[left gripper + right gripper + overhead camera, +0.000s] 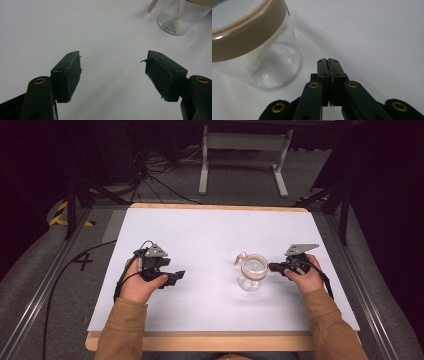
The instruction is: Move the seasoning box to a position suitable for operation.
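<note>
A clear glass jar (251,274) with a tan band round its rim stands on the white mat, right of centre. Something white sits inside it (254,61). My right gripper (273,267) lies just to the jar's right, pointing at it. Its jaws are pressed together with nothing between them (328,61), and the jar (262,52) stands close on their left, apart from the tips. My left gripper (177,275) rests on the mat's left half and points towards the jar. It stands open (112,57) over bare mat, with the jar's base (172,23) farther off.
The white mat (210,230) covers a wooden-edged table (200,341). Metal rails (45,285) run along both sides. Beyond the far edge stand a grey frame (245,150) and loose cables (160,175) on the floor.
</note>
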Demonstrator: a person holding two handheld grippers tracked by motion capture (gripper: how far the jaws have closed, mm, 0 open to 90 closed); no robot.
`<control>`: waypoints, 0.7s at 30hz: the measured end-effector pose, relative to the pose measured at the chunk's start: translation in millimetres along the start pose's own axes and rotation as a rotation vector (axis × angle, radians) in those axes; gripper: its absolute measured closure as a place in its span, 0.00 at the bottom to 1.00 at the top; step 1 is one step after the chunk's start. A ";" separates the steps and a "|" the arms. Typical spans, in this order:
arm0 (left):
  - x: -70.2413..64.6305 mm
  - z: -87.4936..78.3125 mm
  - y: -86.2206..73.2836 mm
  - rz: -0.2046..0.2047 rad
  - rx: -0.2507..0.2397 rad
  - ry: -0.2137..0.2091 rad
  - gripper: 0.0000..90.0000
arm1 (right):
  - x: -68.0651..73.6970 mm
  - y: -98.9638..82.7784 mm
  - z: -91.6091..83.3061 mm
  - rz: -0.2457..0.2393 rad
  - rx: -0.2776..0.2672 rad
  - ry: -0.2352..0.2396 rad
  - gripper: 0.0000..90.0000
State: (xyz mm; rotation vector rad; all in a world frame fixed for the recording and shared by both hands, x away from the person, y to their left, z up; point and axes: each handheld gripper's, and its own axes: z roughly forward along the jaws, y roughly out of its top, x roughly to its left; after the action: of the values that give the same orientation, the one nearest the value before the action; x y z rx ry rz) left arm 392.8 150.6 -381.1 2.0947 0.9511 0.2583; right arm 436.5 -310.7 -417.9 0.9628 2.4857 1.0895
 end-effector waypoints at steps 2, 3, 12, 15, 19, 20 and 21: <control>-0.3 0.6 -0.3 0.003 0.005 0.000 0.32 | 0.0 -0.6 1.7 0.002 0.000 0.004 1.00; -0.3 1.0 -0.4 0.005 0.004 -0.001 0.32 | 0.0 -1.2 3.6 0.003 -0.003 0.012 1.00; -0.3 2.1 -0.8 0.012 0.014 -0.003 0.32 | 2.4 -0.3 7.7 -0.014 -0.031 0.059 0.99; -0.7 2.4 -1.0 0.006 0.021 -0.005 0.32 | 3.3 0.8 6.4 -0.023 -0.046 0.063 1.00; -1.3 3.0 -1.2 0.002 0.018 -0.007 0.32 | 4.3 1.1 7.1 -0.033 -0.049 0.071 1.00; -1.4 3.0 -1.2 0.001 0.017 -0.007 0.32 | 4.9 1.4 7.3 -0.036 -0.050 0.073 1.00; -1.3 3.0 -1.1 0.002 0.017 -0.007 0.32 | 5.6 1.7 7.4 -0.040 -0.052 0.078 1.00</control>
State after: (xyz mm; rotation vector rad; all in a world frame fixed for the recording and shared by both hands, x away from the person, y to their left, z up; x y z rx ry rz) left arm 392.7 148.4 -383.8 2.1110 0.9503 0.2444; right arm 436.7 -302.0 -421.6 0.8674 2.5134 1.1950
